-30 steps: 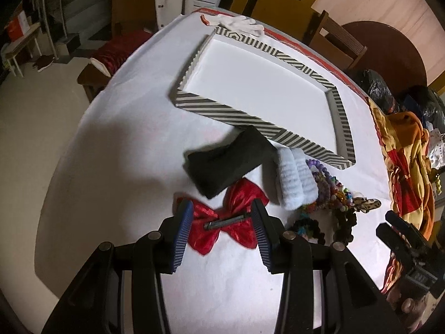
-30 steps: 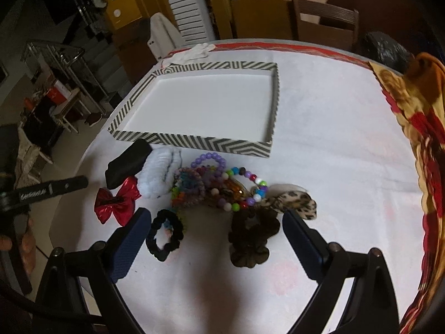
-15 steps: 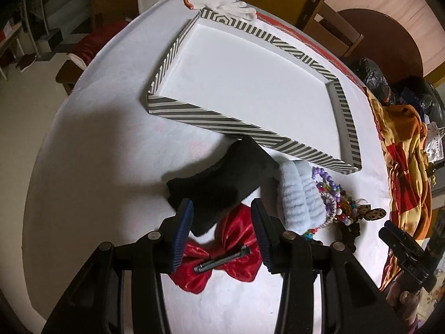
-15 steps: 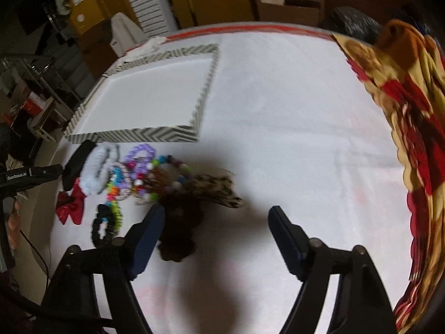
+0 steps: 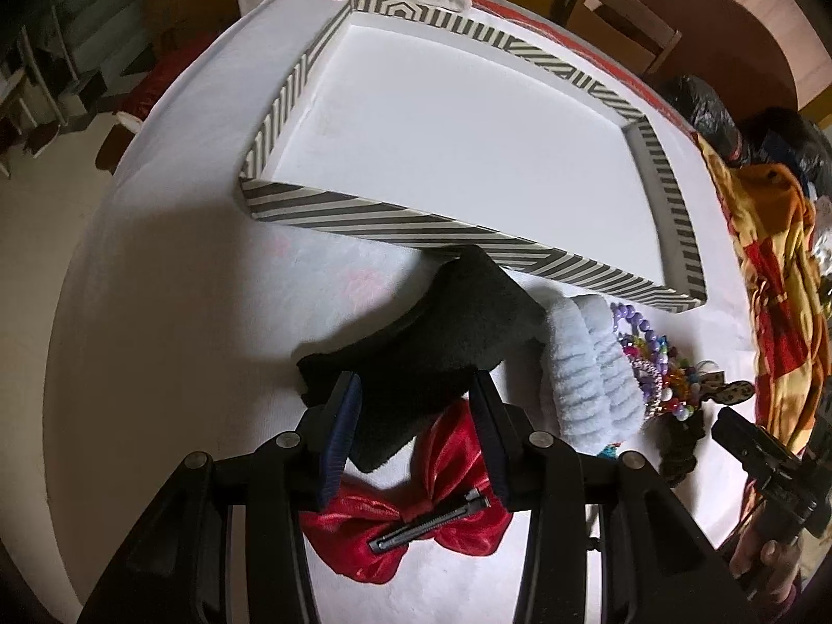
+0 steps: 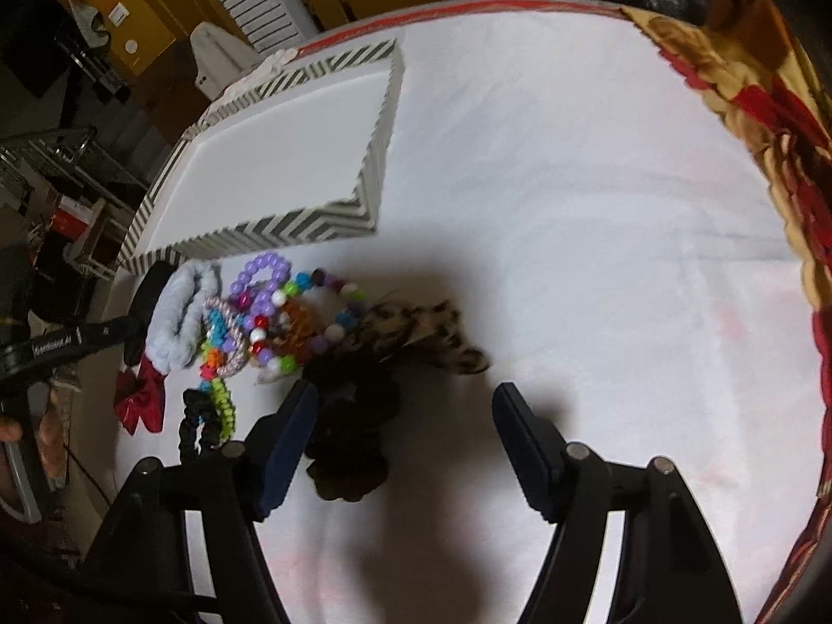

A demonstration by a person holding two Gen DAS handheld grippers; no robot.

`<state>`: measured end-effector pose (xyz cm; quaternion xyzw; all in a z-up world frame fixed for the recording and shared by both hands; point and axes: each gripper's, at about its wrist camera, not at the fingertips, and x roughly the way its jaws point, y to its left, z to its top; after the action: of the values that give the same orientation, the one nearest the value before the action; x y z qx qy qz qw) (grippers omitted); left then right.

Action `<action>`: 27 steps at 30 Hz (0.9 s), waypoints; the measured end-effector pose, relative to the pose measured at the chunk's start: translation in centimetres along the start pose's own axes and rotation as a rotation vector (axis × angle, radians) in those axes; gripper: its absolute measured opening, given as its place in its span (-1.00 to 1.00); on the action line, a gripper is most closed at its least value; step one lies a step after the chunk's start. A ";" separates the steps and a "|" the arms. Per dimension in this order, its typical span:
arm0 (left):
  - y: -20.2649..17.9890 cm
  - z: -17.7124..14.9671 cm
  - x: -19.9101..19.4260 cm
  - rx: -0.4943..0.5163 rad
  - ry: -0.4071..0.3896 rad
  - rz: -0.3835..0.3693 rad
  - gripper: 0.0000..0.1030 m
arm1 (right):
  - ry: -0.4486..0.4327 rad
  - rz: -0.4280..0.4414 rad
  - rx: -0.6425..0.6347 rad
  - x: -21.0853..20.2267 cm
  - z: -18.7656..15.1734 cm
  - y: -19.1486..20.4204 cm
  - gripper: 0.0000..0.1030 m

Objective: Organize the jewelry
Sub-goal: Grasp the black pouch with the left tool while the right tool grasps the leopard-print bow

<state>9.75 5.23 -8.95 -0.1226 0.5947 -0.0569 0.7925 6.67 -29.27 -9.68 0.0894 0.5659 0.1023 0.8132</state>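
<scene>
The left wrist camera is looking steeply down along its own fingers [image 5: 343, 416] from close above the white tablecloth [image 5: 171, 322], with the striped tray [image 5: 426, 223] filling the upper centre of the frame. The right wrist camera is facing down in the same way from the other side of the pile, so the tray [image 6: 291, 229] is sitting upper left. Both views are sharing the tray, the red bow [image 5: 442, 525] [image 6: 140, 400] and the bead bracelets [image 5: 650, 364] [image 6: 275, 307] (each is also catching the other gripper at its edge).

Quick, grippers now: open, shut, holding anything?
Left gripper: open, over the black headband, holding nothing.
Right gripper: open, just been closing, holding nothing.
</scene>
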 end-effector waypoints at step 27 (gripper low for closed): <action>-0.6 -0.1 -5.9 -0.026 -0.164 -0.010 -0.66 | -0.218 -0.023 -0.046 -9.2 0.3 -1.1 -0.76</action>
<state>7.97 6.04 -3.33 -0.1401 0.5280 -0.0429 0.8365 3.89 -32.76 -1.52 0.0747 0.4723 0.0957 0.8730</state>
